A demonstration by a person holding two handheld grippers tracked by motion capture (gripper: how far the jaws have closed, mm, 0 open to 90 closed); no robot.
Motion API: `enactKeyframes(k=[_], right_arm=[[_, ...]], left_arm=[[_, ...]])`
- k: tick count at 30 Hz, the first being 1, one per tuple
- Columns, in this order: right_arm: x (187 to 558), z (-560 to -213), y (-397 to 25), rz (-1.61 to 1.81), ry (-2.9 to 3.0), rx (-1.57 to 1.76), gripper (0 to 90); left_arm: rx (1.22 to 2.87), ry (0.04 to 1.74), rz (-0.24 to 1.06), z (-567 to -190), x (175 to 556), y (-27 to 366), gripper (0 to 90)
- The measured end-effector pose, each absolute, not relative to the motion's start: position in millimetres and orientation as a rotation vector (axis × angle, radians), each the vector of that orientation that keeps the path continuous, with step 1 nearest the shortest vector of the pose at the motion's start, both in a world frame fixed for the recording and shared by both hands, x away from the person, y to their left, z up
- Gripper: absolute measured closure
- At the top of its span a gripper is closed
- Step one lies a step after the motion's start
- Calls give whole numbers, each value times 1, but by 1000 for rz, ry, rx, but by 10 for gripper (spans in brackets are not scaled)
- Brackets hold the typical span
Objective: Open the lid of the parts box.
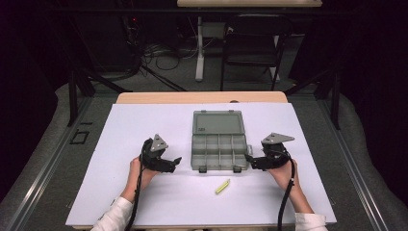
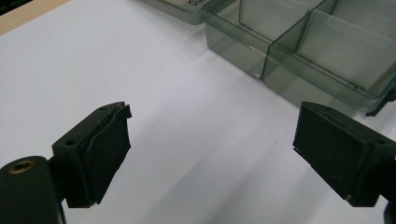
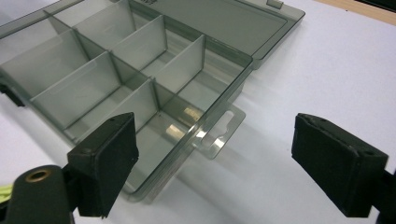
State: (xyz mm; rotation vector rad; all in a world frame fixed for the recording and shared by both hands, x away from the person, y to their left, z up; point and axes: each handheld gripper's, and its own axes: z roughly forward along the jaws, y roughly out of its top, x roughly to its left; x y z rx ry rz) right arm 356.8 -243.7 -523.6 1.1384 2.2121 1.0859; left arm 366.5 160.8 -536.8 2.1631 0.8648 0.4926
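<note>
On the white worktop [image 1: 144, 202], the left tool [image 1: 174, 162] is resting low at about 9 o'clock from the box [image 1: 219, 153], well apart from it, its tips pointing toward 3 o'clock. In the left gripper view its jaws are standing wide apart with nothing between them but bare white surface, and the box [image 2: 299, 51] is showing at 1 o'clock beyond them. The box is lying open in the middle of the worktop, its lid [image 1: 217, 122] folded flat toward 12 o'clock and its divided tray sitting nearer the person. A small yellow-green stick [image 1: 222, 186] is lying at 6 o'clock from the box, just apart from its front edge. The right tool [image 1: 250, 160] is sitting at 3 o'clock from the box, its tips just beside the tray's near right corner. In the right gripper view its jaws are spread wide and gripping nothing; the left jaw is overlapping the tray [image 3: 116, 79] corner, while the clear hang tab [image 3: 219, 130] is lying between the jaws.
</note>
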Motion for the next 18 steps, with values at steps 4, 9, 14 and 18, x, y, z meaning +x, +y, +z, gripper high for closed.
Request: enactKeyframes(k=[4,9,14,18], right_arm=[[346,-526,-245,1099,2190,1124,117],[337,-531,-246,1098,2191,1114,82],[329,-532,-247,1101,2188,1099,47],[323,-533,-246,1105,2193,1087,5]], left_arm=[[2169,868,500,-539,358,164,92],[2187,892,498,-544,351,166,77],[2190,892,492,-543,346,163,50],[2203,870,495,-541,341,158,26]])
